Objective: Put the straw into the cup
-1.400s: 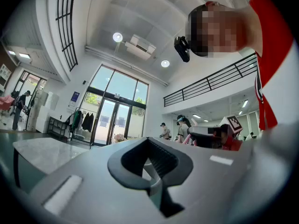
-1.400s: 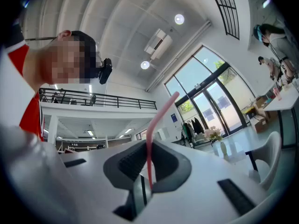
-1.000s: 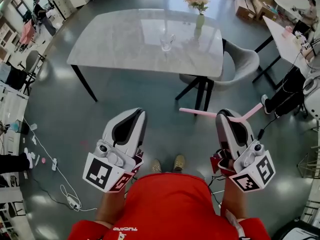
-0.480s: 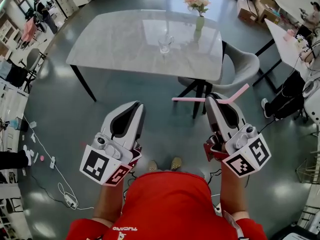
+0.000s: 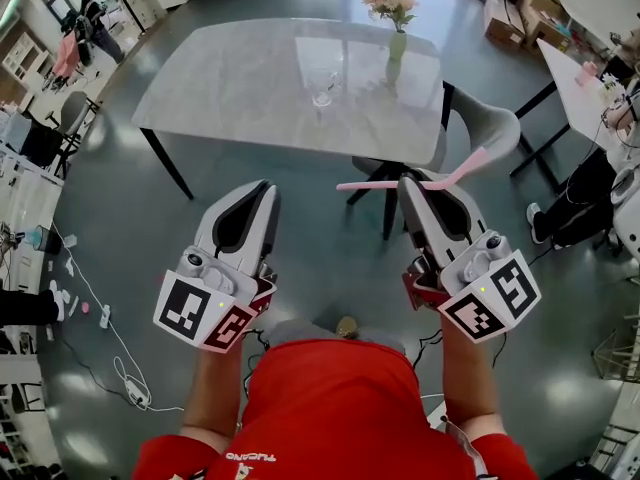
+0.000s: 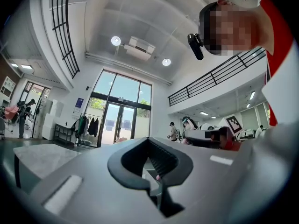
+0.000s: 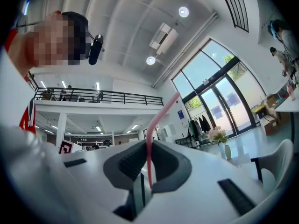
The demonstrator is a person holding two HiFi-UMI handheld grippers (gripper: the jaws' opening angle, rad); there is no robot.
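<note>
A clear glass cup [image 5: 321,90] stands near the middle of the marble table [image 5: 220,88] ahead of me. Well short of the table and over the floor, my right gripper [image 5: 415,180] is shut on a pink bent straw [image 5: 380,183], which lies crosswise at its tip, the bent end pointing up to the right. In the right gripper view the straw [image 7: 158,120] rises from between the pads of the right gripper [image 7: 148,171]. My left gripper [image 5: 262,188] is beside it at the same height, shut, with nothing in it. In the left gripper view the left gripper [image 6: 159,176] shows the same.
A green vase with pink flowers [image 5: 397,40] stands on the table right of the cup. A grey chair [image 5: 488,128] sits at the table's right end. More tables and boxes are at the far right, and cables [image 5: 120,368] lie on the floor at the left.
Both grippers have moved forward towards the table, the right one carrying the straw with it. The grip on the straw is unchanged.
</note>
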